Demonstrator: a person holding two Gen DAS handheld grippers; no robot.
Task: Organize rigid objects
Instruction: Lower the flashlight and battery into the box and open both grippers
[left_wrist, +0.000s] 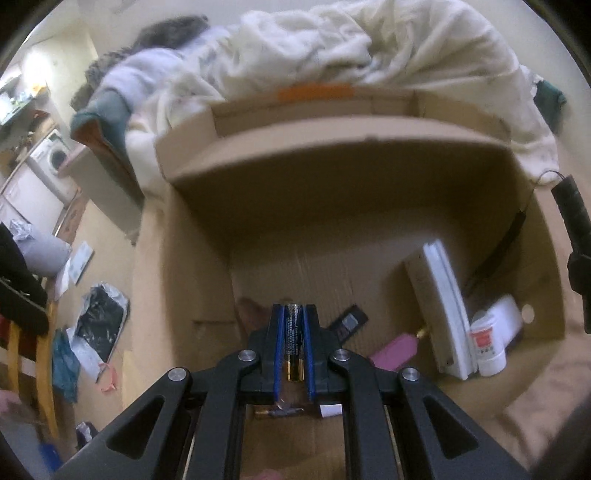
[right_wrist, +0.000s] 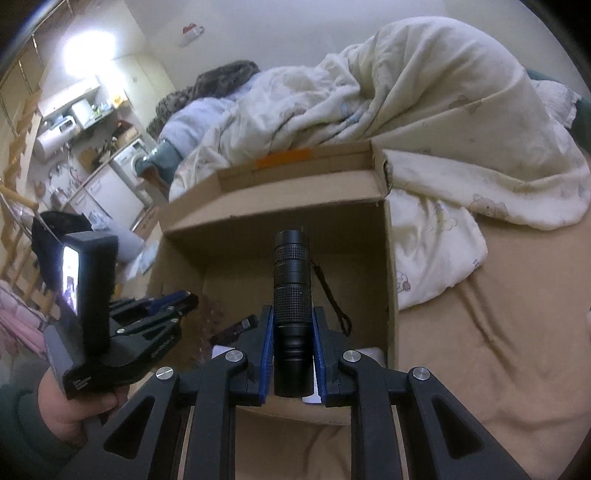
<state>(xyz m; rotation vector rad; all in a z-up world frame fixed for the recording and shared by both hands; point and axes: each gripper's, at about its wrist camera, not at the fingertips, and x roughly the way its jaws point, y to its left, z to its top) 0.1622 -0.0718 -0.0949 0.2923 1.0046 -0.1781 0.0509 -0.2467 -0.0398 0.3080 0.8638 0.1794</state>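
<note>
Brown cardboard box sits open on a bed, both grippers over its mouth and pointing down into it. Left gripper is clamped narrow on a battery, blue pads tight on both sides, the battery's long axis running straight along the fingers with its tip poking out just past them. Right gripper is clamped on a black flashlight, long axis also along the fingers, head sticking well beyond the tips, wrist strap dangling on its right. Box floor lies directly ahead of and below both held items. Already inside in the left wrist view: a white flat device leaning on the right wall, a white tube beside it, a pink item and a small dark item near the middle. Bare cardboard is mostly at the far left of the floor, ahead of the battery. Left gripper looks deeper in the box, judging by how it shows in the right wrist view, so it is probably nearer to a drop. Likely next: lower and release, each onto free floor. Frames are motion-blurred. Cream duvet is piled behind the box.
</note>
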